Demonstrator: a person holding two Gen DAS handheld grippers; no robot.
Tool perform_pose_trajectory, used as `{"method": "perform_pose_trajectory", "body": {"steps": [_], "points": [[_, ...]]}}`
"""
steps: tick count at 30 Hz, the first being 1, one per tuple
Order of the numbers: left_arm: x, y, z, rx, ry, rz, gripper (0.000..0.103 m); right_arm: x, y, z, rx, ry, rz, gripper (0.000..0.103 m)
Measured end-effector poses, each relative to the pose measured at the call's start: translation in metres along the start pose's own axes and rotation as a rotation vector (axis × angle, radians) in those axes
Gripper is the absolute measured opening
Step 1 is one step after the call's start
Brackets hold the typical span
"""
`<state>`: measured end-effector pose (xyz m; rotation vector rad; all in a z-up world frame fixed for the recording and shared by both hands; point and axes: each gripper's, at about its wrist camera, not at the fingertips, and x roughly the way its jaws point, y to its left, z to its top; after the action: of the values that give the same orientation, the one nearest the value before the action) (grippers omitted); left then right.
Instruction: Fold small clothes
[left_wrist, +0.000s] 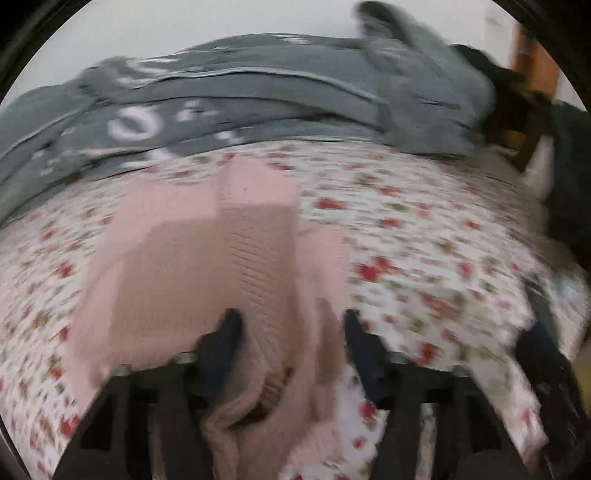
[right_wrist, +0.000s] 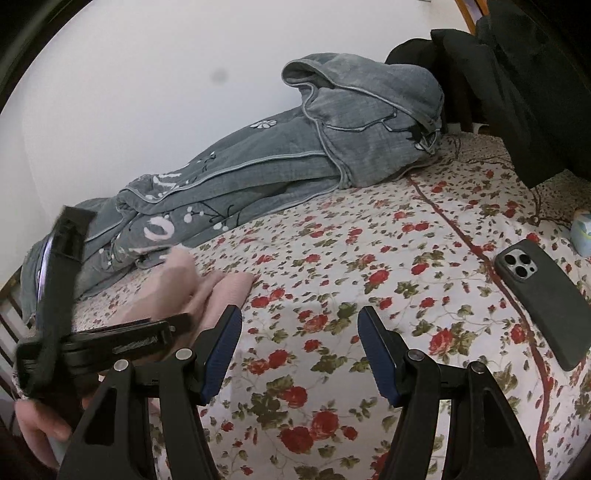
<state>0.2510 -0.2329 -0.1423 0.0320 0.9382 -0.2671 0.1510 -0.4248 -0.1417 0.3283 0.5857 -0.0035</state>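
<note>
A pink knitted garment (left_wrist: 207, 251) lies on the floral bedsheet (left_wrist: 424, 236), partly folded, blurred by motion. My left gripper (left_wrist: 291, 321) is open with its jaws wide apart, right over the garment's near ribbed edge, which bunches between the fingers. In the right wrist view the garment (right_wrist: 225, 291) shows only as a pink strip at the left, behind the left gripper's body (right_wrist: 110, 343). My right gripper (right_wrist: 299, 314) is open and empty above bare floral sheet (right_wrist: 332, 258), to the right of the garment.
A grey quilted blanket (right_wrist: 295, 162) lies piled along the wall at the back of the bed. A dark phone (right_wrist: 543, 299) lies face down on the sheet at the right, with a small pale blue item (right_wrist: 583, 232) beyond it. Dark clothes (right_wrist: 517, 74) hang at the far right.
</note>
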Motion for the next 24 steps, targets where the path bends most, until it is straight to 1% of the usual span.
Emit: {"method": "perform_pose_trajectory", "body": {"steps": [3,6,7,8,9,11,14,18,20,22,24], "points": [[-0.023,0.014,0.002,0.008,-0.048,-0.05,0.061,0.001,0.007,0.001,0.003,0.003,0.023,0.064],[-0.043,0.045,0.004,-0.065,-0.098,-0.117,0.06,0.002,0.015,0.003,0.011,0.004,0.063,0.064],[-0.051,0.062,0.004,-0.101,-0.116,-0.138,0.06,0.002,0.018,0.003,0.013,0.005,0.076,0.064],[-0.054,0.071,0.003,-0.125,-0.128,-0.141,0.06,0.004,0.022,0.003,0.016,0.007,0.093,0.064],[-0.058,0.088,0.0,-0.157,-0.145,-0.145,0.06,0.005,0.026,0.003,0.021,0.011,0.108,0.064],[-0.06,0.114,-0.004,-0.194,-0.159,-0.129,0.06,0.009,0.034,0.002,0.024,0.022,0.139,0.064],[-0.056,0.156,-0.011,-0.24,-0.175,-0.068,0.06,0.015,0.053,-0.001,0.012,0.049,0.199,0.064],[-0.043,0.203,-0.025,-0.288,-0.186,0.004,0.06,0.021,0.082,-0.004,0.014,0.054,0.314,0.065],[-0.035,0.221,-0.034,-0.308,-0.181,0.002,0.06,0.027,0.096,-0.004,-0.001,0.072,0.339,0.065],[-0.027,0.233,-0.043,-0.315,-0.175,-0.02,0.06,0.037,0.107,-0.004,-0.007,0.091,0.324,0.065],[-0.021,0.24,-0.053,-0.306,-0.178,-0.023,0.06,0.05,0.116,-0.006,-0.002,0.127,0.32,0.065]]}}
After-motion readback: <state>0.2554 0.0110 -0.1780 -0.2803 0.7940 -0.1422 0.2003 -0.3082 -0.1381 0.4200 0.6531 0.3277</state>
